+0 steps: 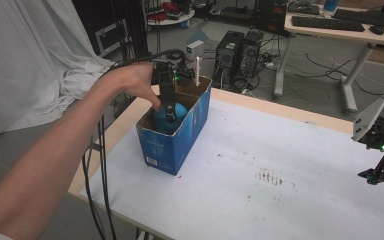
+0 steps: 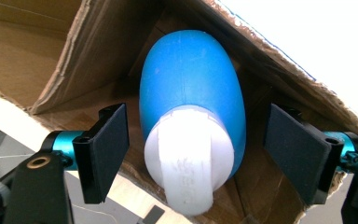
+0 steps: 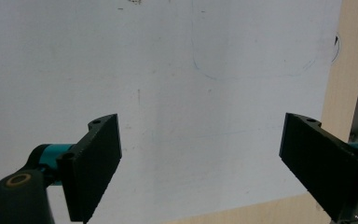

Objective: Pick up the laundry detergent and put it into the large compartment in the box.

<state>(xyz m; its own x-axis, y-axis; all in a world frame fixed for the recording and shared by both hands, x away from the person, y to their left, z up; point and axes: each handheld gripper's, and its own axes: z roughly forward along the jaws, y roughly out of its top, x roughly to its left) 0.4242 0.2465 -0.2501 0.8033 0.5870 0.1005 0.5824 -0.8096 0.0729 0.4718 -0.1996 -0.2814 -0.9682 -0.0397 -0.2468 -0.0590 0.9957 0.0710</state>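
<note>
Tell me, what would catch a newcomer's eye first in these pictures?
Most striking is the blue bottle with its white cap, lying inside the open blue cardboard box near the table's left edge. The left gripper reaches down into that box, its black pads standing apart on either side of the bottle without touching it. Far off at the right edge, the right gripper hangs open over the bare white table.

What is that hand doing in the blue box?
A person is reaching the left gripper down into an open blue cardboard box on the table. Inside the box lies a blue bottle with a white cap. The jaws stand open on either side of the bottle, not touching it. The right gripper hangs open over the table's right edge, holding nothing.
</note>
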